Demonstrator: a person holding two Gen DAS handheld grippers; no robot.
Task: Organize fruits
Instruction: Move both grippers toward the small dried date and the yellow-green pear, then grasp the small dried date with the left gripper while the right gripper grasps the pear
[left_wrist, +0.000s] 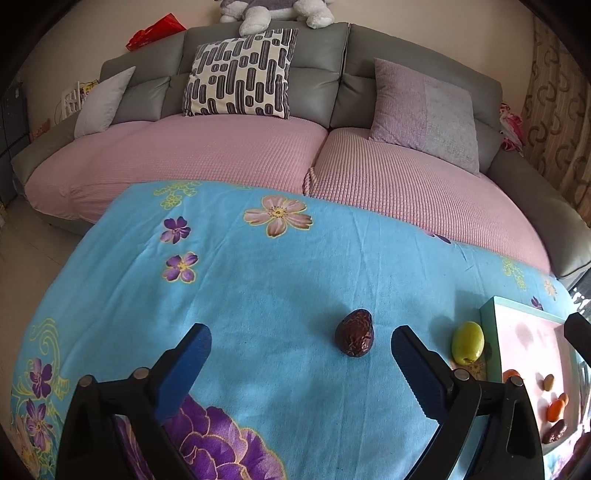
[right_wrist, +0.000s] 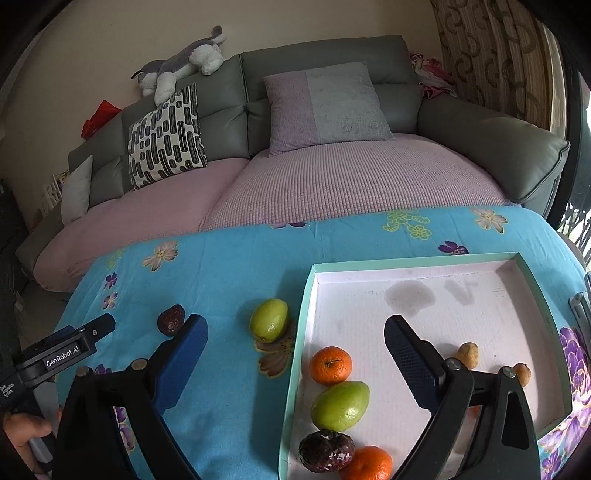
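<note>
Both grippers are wide open right now with nothing pinched in either one. The left gripper (left_wrist: 301, 345) hangs over the blue flowered cloth (left_wrist: 280, 273), and the wrinkled dark fruit (left_wrist: 354, 338) sits on the cloth between its two blue fingers, closer to the right one but not touching it. Just past that right finger there's a green fruit (left_wrist: 468, 342) lying right beside the left wall of the shallow tray (left_wrist: 489, 332), which sits toward the right edge of the cloth. The right gripper (right_wrist: 293, 332) straddles that same left wall of the tray, one finger over the cloth and the other over the tray's pale floor. In the right wrist view, the tray's near left corner holds an orange (right_wrist: 330, 364), a second green fruit (right_wrist: 340, 405), another wrinkled dark fruit (right_wrist: 326, 450) and a second orange (right_wrist: 369, 463), all bunched up together. Two small brownish fruits (right_wrist: 467, 355) sit farther right in the tray, partly hidden behind the gripper finger. A hand (right_wrist: 22, 432) holding the left gripper shows at the lower left. Behind the far edge of the cloth is a grey sofa (right_wrist: 325, 55) with a pink cover, cushions and a stuffed toy (right_wrist: 184, 62) on top.
</note>
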